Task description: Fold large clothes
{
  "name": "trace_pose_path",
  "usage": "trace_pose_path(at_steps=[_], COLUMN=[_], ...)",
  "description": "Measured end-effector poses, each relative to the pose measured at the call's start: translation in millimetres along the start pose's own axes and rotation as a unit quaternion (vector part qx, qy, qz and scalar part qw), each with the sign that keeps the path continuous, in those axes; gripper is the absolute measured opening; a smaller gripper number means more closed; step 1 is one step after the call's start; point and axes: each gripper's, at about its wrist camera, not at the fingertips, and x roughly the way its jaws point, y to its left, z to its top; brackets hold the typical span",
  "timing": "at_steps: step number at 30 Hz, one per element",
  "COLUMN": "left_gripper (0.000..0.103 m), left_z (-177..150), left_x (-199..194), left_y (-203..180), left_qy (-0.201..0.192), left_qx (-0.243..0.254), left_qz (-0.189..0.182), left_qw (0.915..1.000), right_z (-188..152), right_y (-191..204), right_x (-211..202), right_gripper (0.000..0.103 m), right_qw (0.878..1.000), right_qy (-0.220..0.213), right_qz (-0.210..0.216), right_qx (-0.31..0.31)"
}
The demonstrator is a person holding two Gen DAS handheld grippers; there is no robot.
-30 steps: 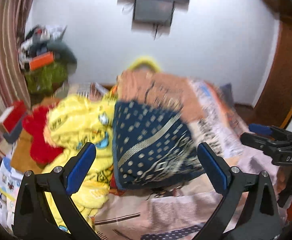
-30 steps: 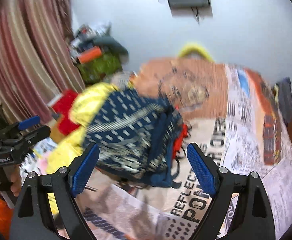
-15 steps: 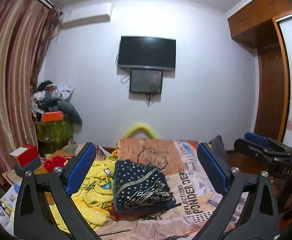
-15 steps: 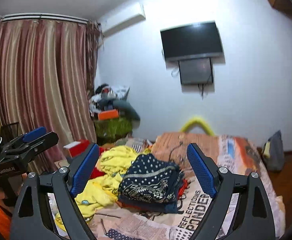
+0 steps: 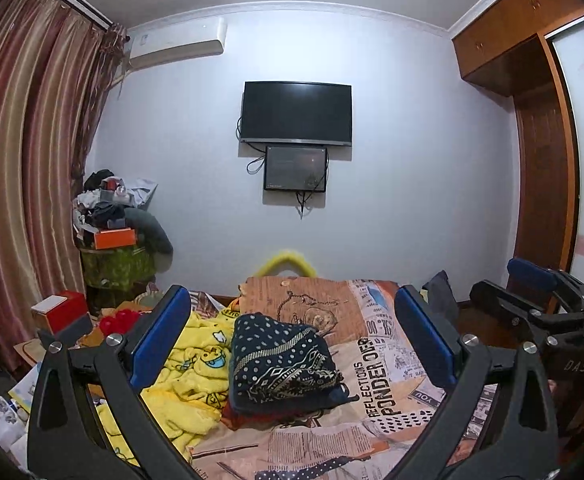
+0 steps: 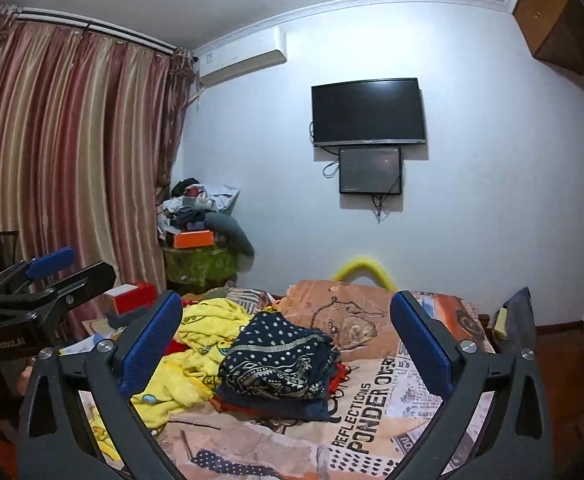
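Both your grippers stand wide and empty; the right gripper [image 6: 285, 344] has just spread further; the left gripper [image 5: 292, 338] matches it; the folded navy dotted cloth [image 5: 281, 360] lies ahead on the bed [image 5: 392, 380]; the crumpled yellow fleece garment [image 5: 187, 364] lies beside it, nearer your left.

The folded garment [image 5: 281, 360] lies on the bed [image 5: 388, 364], the blanket heap [image 5: 189, 368] touching its left, the television [image 5: 296, 113] on the wall behind.
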Motion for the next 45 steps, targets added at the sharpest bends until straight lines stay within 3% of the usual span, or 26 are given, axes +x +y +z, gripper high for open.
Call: trace_pose_path(at_steps=[28, 45], left_gripper=[0.102, 0.102], left_z=[-19.4, -18.9], left_x=[29.8, 33.3], left_y=[13.3, 13.6], left_qy=[0.041, 0.043], left_qx=[-0.009, -0.002], left_qz=[0.011, -0.007], left_qw=[0.9991, 0.9991], right_z=[-9.8, -8.3], right_y=[-10.2, -11.1], right_x=[-4.6, -5.5], right_gripper=[0.103, 0.103], right_qw=[0.999, 0.999], right_qy=[0.031, 0.035], right_qz=[-0.010, -0.008], right_qx=[0.022, 0.021])
